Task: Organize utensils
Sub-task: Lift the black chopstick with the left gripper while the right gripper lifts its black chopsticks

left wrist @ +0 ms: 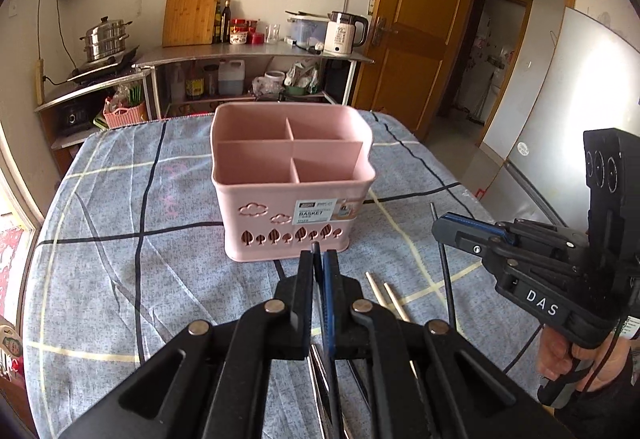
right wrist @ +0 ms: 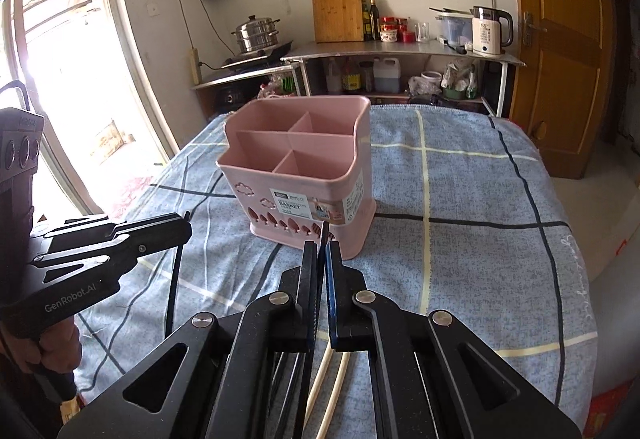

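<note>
Pink plastic basket [left wrist: 294,187], one, four compartments, all empty, stands on the checked cloth [left wrist: 120,223] just ahead of both sets of fingertips. Left gripper [left wrist: 319,259] is clamped on one thin dark utensil [left wrist: 315,247]; right gripper [right wrist: 322,251] likewise pinches one thin dark rod [right wrist: 325,229]. Two pale chopsticks [left wrist: 386,297] lie right of the left fingers.

One pink basket [left wrist: 290,191], perhaps two wooden chopsticks [left wrist: 386,299].
</note>
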{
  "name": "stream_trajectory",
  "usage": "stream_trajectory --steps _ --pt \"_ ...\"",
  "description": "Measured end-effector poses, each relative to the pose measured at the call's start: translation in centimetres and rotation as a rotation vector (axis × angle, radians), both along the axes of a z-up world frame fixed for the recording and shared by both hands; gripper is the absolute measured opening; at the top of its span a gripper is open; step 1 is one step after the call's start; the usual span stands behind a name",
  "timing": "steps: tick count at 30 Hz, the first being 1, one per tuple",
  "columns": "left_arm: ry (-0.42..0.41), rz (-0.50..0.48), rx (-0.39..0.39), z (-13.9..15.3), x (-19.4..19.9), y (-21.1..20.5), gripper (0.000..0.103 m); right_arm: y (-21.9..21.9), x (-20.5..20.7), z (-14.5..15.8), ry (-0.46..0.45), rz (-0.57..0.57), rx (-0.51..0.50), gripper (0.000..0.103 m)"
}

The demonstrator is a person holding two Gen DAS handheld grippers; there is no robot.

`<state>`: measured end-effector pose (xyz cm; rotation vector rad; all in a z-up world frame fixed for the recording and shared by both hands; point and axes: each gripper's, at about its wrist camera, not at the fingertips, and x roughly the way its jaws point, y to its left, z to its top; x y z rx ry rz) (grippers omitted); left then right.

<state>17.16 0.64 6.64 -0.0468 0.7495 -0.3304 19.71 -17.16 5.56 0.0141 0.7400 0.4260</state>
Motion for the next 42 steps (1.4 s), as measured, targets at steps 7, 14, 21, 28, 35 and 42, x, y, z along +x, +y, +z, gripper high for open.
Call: stream_trajectory --steps 7,14,21,28,35,42 --pt "-0.093 -0.027 -0.026 4.1 -3.0 0.1 0.005 0.0 -3.1 4.1 -0.109 0.023 0.013 0.003" --pt "-0.165 -0.027 -0.029 6.9 -4.5 0.4 0.004 -0.6 -5.5 7.2 -0.203 0.019 0.032 0.003" --pt "-0.201 -0.018 -0.035 8.5 -4.2 0.9 0.004 -1.2 -5.7 8.7 -0.246 0.010 0.047 0.003" --pt "-0.221 -0.008 -0.034 9.6 -3.7 1.3 0.004 -1.1 -5.9 9.8 -0.267 0.019 0.046 0.002" --pt "-0.221 -0.007 -0.037 10.4 -3.0 1.8 0.004 -1.1 -5.8 10.6 -0.282 0.027 0.044 0.000" --pt "-0.200 0.011 -0.042 9.9 -2.2 2.4 0.004 -1.0 -4.9 9.7 -0.262 0.021 0.028 0.000"
